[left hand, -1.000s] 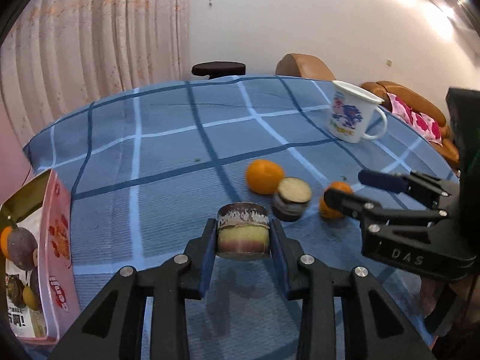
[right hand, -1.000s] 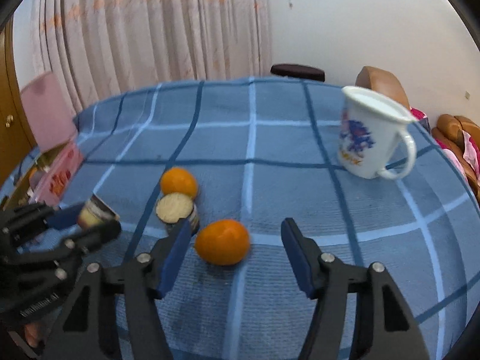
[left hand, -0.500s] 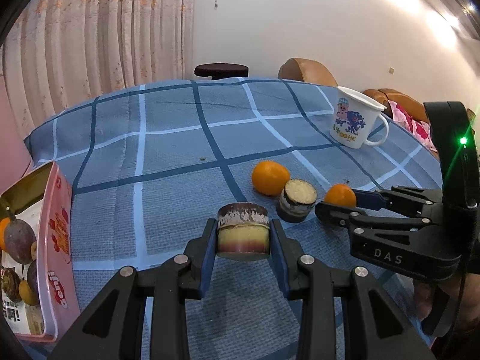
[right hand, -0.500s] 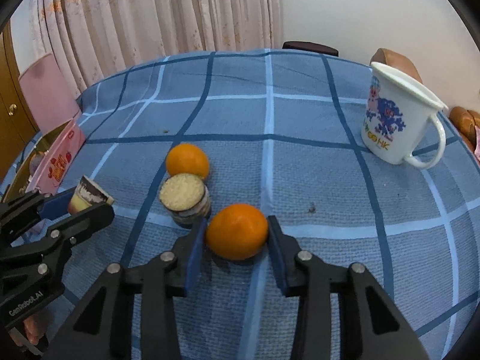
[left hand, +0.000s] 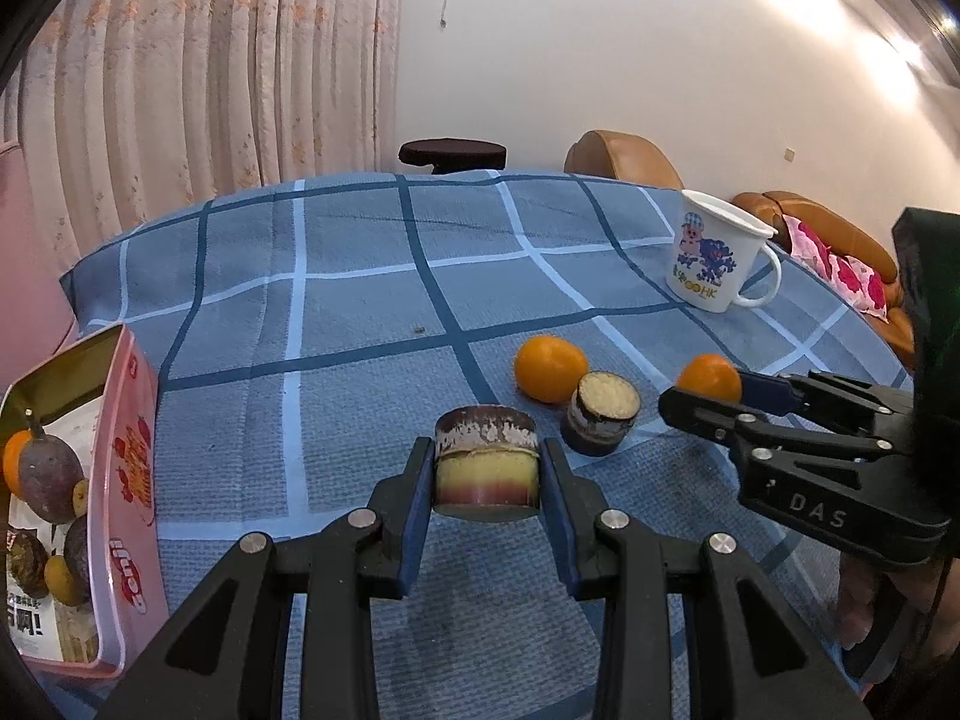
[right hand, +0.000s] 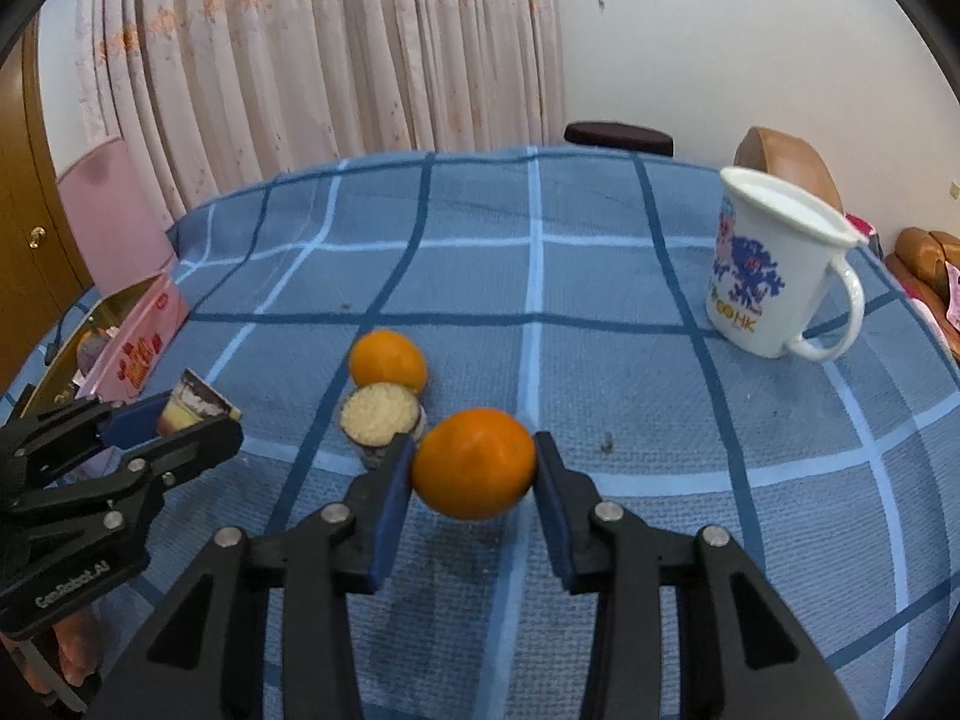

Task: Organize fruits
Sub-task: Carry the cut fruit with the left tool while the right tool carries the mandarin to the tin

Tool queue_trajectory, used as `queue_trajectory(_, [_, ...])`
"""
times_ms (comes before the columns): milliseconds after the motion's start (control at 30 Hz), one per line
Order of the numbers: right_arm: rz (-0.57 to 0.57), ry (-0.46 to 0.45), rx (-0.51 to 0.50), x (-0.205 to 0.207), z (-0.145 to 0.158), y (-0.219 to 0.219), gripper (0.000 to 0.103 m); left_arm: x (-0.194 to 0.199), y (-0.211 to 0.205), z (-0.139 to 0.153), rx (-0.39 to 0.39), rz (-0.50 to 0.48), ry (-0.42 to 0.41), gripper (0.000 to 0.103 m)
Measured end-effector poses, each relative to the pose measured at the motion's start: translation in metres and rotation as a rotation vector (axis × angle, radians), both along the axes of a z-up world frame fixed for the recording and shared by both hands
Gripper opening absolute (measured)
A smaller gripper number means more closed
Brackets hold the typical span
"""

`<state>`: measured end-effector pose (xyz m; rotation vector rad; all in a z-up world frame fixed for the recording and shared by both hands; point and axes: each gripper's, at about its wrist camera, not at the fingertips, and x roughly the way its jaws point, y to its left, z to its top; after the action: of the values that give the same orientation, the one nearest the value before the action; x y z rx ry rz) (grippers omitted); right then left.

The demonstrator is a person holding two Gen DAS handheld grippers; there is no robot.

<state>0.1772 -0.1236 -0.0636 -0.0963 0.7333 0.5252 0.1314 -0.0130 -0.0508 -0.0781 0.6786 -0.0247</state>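
My left gripper (left hand: 486,474) is shut on a short sugarcane piece (left hand: 485,462) with a purple rind, held just above the blue checked cloth. It shows at the left of the right wrist view (right hand: 180,414). My right gripper (right hand: 474,468) is shut on an orange (right hand: 473,471), lifted slightly off the cloth; it also shows in the left wrist view (left hand: 708,379). A second orange (left hand: 551,368) and a second sugarcane piece (left hand: 600,412) lie side by side on the cloth between the grippers. A pink box (left hand: 129,456) holding several fruits stands at the left.
A white printed mug (right hand: 774,276) stands at the right on the table (right hand: 540,276). Curtains, a dark stool (left hand: 453,153) and brown sofas (left hand: 624,159) lie beyond the table's far edge.
My right gripper closed on the nearest orange and raised it slightly. My left gripper kept hold of the sugarcane piece and rose a little.
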Motion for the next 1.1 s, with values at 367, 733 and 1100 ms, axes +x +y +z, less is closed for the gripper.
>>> queue_trajectory(367, [0.011,-0.089,0.030,-0.013,0.011,-0.002,0.042,-0.005,-0.001,0.004,0.018,0.009,-0.035,0.036])
queue_trajectory(733, [0.021,-0.157,0.055,-0.024,0.018,-0.005,0.042,-0.011,-0.003,0.007,0.036,0.024,-0.075,0.036])
queue_trajectory(1100, [0.027,-0.252,0.097,-0.042,0.026,-0.010,0.042,-0.020,-0.011,0.014,0.090,0.033,-0.139,0.036])
